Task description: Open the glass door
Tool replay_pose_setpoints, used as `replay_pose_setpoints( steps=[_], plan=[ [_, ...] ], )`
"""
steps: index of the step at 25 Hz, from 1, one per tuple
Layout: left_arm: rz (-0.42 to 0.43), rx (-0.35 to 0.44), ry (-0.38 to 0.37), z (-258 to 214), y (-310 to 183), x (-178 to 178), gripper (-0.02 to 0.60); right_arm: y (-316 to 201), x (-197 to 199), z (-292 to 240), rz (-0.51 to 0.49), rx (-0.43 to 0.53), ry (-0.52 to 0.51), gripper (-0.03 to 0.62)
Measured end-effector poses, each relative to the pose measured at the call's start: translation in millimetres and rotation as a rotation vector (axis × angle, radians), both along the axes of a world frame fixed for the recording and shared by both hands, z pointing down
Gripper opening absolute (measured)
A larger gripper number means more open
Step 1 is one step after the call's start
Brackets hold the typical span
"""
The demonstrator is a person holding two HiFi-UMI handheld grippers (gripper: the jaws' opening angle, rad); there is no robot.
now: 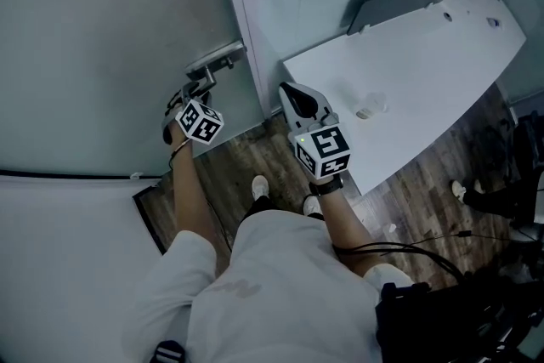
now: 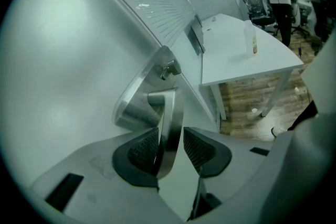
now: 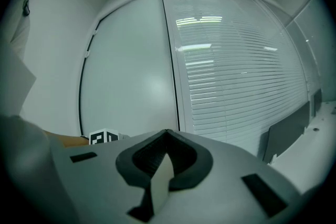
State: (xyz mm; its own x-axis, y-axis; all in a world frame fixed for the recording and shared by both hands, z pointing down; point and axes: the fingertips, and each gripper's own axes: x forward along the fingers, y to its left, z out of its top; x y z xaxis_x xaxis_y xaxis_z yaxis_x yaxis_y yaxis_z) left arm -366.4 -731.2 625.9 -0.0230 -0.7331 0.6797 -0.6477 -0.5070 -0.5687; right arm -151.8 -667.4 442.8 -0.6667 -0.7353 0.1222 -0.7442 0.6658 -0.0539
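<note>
The frosted glass door fills the left of the head view, with its metal lever handle at the door's right edge. My left gripper reaches up to that handle. In the left gripper view the lever runs down between the two black pads, and my left gripper is shut on it just below the round metal mount. My right gripper hangs in the air to the right of the door, apart from it. It points at the door frame, shut and holding nothing.
A white table stands close on the right, with a small clear bottle on it. A window with blinds adjoins the door. Cables and dark equipment lie on the wooden floor at the right.
</note>
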Motion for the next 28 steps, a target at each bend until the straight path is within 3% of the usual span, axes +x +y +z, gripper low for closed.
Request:
replay_pose_setpoints(
  steps=[2, 5, 6, 13, 28],
  plan=[
    [-0.002, -0.009, -0.100, 2, 1, -3, 0.150, 3, 5, -1, 0.003, 0.001, -0.004, 0.002],
    [0.013, -0.038, -0.308, 5, 2, -8, 0.132, 7, 14, -5, 0.010, 0.007, -0.012, 0.002],
    [0.014, -0.042, -0.341, 4, 2, -9, 0.127, 9, 17, -6, 0.011, 0.010, -0.014, 0.002],
    [-0.027, -0.008, -0.259, -2, 2, -7, 0.092, 21, 38, -14, 0.032, 0.030, -0.026, 0.002],
    [-0.069, -0.001, -0.283, -2, 35, 6, 0.091, 52, 91, -19, 0.052, 0.044, -0.032, 0.002]
  ],
)
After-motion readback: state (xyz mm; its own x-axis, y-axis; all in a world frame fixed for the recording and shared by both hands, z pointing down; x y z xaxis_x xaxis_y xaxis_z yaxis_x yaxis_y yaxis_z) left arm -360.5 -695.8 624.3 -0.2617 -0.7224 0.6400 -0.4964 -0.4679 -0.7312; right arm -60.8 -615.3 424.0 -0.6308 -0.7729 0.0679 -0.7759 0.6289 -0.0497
